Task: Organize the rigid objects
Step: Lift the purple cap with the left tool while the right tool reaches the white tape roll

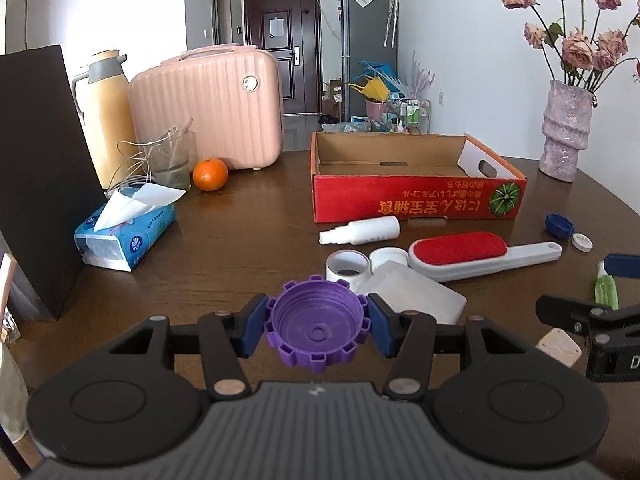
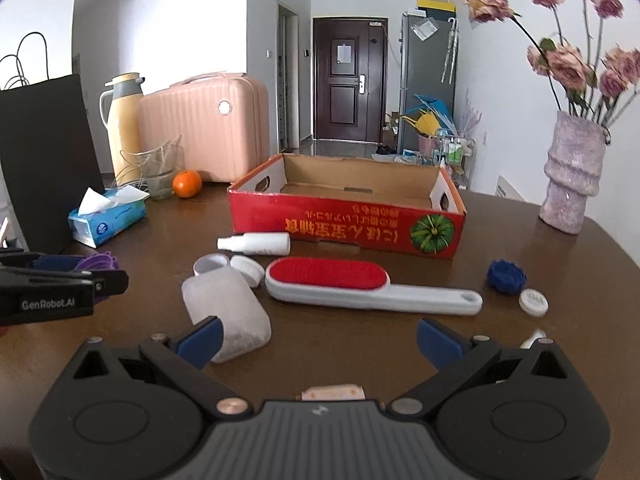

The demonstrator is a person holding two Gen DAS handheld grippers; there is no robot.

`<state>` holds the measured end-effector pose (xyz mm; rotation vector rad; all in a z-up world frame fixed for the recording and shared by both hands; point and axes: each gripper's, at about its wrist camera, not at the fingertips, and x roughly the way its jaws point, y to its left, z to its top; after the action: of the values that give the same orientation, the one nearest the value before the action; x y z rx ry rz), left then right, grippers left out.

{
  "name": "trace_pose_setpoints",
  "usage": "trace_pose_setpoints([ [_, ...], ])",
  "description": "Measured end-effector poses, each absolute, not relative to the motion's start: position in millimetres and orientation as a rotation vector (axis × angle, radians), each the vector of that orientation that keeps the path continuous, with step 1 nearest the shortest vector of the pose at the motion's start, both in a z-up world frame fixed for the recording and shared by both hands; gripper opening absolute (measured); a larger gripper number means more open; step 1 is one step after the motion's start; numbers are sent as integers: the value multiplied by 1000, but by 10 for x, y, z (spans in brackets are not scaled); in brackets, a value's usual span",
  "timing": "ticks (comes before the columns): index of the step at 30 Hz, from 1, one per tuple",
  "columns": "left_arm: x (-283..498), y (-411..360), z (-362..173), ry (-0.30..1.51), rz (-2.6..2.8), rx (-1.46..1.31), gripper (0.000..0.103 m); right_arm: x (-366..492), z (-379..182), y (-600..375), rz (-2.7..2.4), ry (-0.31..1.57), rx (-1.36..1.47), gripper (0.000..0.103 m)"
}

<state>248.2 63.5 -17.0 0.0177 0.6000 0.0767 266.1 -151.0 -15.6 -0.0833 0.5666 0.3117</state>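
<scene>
left gripper (image 1: 319, 326) clamped on purple notched cap (image 1: 319, 328), above the table (image 1: 240, 232). right gripper (image 2: 318, 342) jaws apart, nothing between; lint brush (image 2: 360, 284) at 12 o'clock, red box (image 2: 348, 220) beyond.

Caps: purple (image 1: 319, 328), blue (image 1: 558, 224), two white (image 1: 582, 242) (image 2: 247, 269); one box (image 1: 416, 200).

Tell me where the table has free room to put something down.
Bare wood lies between the blue tissue pack and the white spray bottle. The red cardboard box looks empty inside. It is crowded around the red lint brush.
</scene>
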Motion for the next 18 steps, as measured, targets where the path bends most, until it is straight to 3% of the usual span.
trace_pose_setpoints([
  [15,2888,992,-191,590,106,-38,54,3457,-15,-946,402,663,-112,89],
  [18,2947,1066,-255,603,106,-58,54,3640,-50,-822,419,710,-112,81],
])
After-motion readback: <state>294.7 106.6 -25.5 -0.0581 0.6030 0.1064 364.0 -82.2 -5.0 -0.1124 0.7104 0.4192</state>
